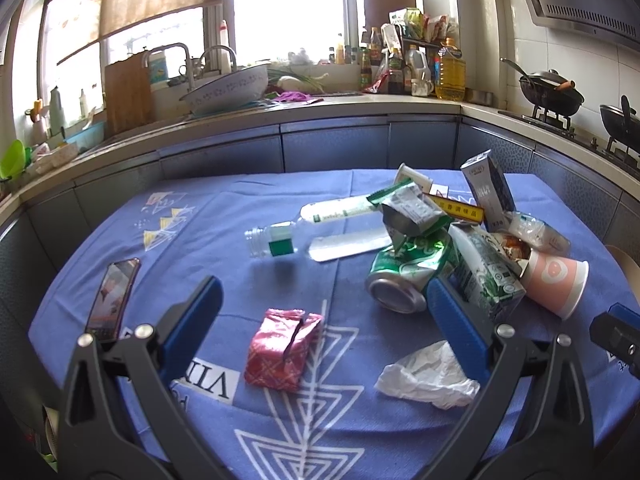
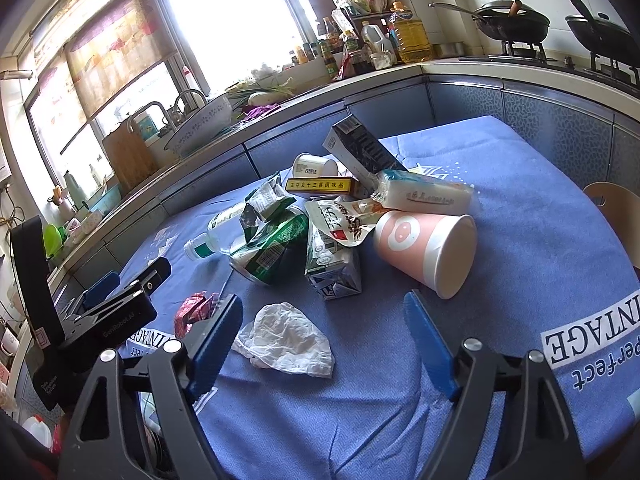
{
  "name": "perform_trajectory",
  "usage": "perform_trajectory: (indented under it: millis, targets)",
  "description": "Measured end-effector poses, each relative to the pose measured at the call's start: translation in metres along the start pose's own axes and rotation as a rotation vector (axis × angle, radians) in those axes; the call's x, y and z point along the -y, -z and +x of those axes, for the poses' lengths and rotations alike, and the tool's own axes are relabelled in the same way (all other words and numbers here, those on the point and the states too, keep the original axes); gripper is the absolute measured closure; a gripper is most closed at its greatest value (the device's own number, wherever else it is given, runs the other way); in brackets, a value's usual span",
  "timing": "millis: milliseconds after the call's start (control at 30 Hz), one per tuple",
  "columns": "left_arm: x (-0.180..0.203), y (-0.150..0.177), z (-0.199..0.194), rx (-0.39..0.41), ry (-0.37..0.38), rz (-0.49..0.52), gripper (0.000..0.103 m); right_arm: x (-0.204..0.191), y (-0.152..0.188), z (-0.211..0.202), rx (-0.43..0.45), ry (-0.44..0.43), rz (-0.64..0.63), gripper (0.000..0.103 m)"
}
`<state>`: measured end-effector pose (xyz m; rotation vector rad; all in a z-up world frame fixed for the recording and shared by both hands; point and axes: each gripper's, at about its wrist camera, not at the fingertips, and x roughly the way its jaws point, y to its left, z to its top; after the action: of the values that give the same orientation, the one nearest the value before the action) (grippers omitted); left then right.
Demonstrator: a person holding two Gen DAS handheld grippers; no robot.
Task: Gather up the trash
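A heap of trash lies on the blue tablecloth (image 1: 200, 220): a crushed green can (image 1: 404, 276), a green-and-white milk carton (image 1: 486, 272), a pink paper cup (image 1: 556, 280) on its side, a clear plastic bottle (image 1: 316, 232) and a dark box (image 1: 490, 188). My left gripper (image 1: 324, 300) stands open over a pink foil packet (image 1: 282, 354), with a crumpled white tissue (image 1: 430, 376) by its right finger. My right gripper (image 2: 322, 310) is open too, the tissue (image 2: 286, 340) lying just inside its left finger (image 2: 218, 334), untouched. The cup (image 2: 424, 250) and carton (image 2: 332, 268) lie beyond.
A phone (image 1: 110, 300) lies at the table's left. The left gripper's body (image 2: 112, 312) shows at the left of the right wrist view. Behind the table runs a kitchen counter (image 1: 360, 100) with a sink, bottles and woks (image 1: 552, 94). A chair back (image 2: 616, 204) stands at the right.
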<state>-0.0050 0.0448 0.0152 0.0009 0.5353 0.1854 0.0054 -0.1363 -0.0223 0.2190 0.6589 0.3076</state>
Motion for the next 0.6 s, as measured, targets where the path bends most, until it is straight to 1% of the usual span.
perform_trajectory:
  millis: [600]
  targets:
    - [0.0019, 0.0014, -0.0014, 0.011, -0.008, 0.014, 0.004, 0.0021, 0.0006, -0.001, -0.001, 0.003, 0.005, 0.023]
